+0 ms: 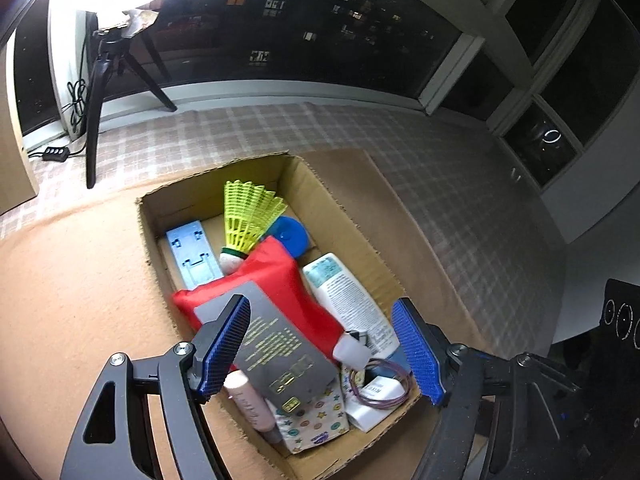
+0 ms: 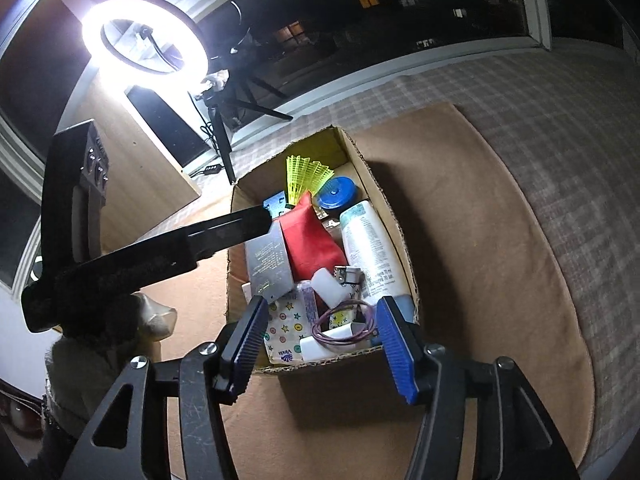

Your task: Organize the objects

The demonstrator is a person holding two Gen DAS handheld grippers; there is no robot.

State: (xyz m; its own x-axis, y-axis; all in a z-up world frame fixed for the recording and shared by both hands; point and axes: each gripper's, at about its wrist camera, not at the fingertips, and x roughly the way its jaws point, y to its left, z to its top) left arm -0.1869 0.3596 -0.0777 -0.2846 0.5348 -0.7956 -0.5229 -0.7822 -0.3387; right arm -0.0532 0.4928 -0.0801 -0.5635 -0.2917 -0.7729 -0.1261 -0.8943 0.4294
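Box (image 1: pixel 332 196), cardboard, open-topped, flaps cut away; stands on a tan mat (image 1: pixel 72 300) laid over a checked cloth (image 1: pixel 460 168). Contents, from far end to near:

- Shuttlecock (image 1: pixel 248 216), yellow skirt, white cork down, leaning at the far end.
- Blue disc (image 1: pixel 290 234), round, just right of the shuttlecock and partly under the pouch.
- Pale blue plate (image 1: pixel 192 252), flat, slotted, along the left wall.
- Red pouch (image 1: pixel 276 276), fabric, lying diagonally across the middle.
- Grey card (image 1: pixel 280 344), gold print, resting on the pouch, tilted toward the near left corner.
- White bottle (image 1: pixel 352 300), teal label at top, lying along the right wall.
- Pink tube (image 1: pixel 250 404), under the card's near edge, by the left wall.
- Tissue pack (image 1: pixel 316 420), star and button print, at the near wall.
- Purple wire ring (image 1: pixel 380 384), lying on a small white box (image 1: pixel 376 400) in the near right corner.
- Small white block (image 1: pixel 352 352) with a metal clip (image 1: pixel 358 336), between pouch and bottle.

Left tool (image 1: pixel 320 348): over the near half of the box, jaws parted wide, blue pads clear of everything, holding nothing; the card and pouch lie below the gap.

Right tool (image 2: pixel 320 344): above the near wall of the box, jaws parted, holding nothing; the wire ring and tissue pack show below the gap.

Surroundings: ring light (image 2: pixel 144 40) on a tripod (image 1: pixel 104 92), lit, beyond the box by a dark window (image 1: pixel 320 28).
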